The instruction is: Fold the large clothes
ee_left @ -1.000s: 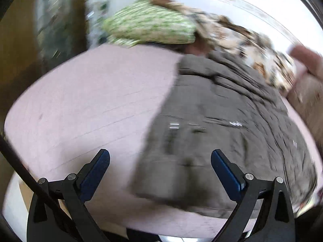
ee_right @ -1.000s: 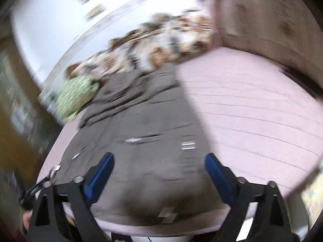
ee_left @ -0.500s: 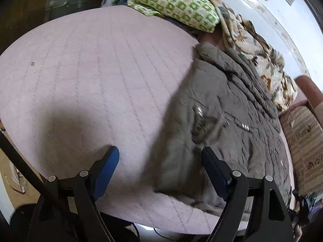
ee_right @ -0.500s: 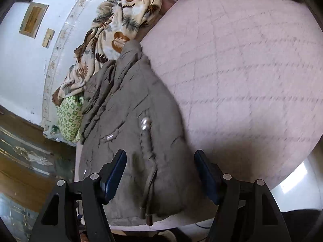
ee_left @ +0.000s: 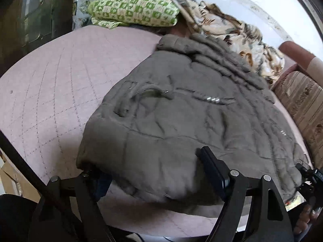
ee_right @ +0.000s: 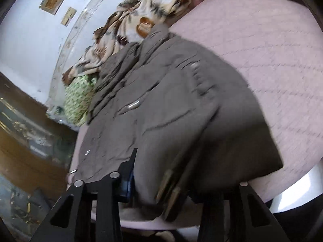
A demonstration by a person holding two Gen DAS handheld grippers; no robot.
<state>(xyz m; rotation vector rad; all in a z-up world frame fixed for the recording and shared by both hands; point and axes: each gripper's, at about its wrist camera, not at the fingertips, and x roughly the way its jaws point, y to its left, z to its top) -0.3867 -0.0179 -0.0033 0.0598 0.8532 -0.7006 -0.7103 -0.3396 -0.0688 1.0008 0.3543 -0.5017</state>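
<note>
Grey jacket (ee_left: 181, 125) hem overhangs bed (ee_left: 50, 76) edge | pink quilt bare leftward

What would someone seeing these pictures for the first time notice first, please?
A big grey-brown quilted jacket sprawls across the pink quilted bedspread, its hem at the near edge. Both grippers straddle that hem, the left gripper at one corner and the right gripper at the zipper end, jaws just closing. Behind lie a green checked pillow and a leaf-print blanket.
</note>
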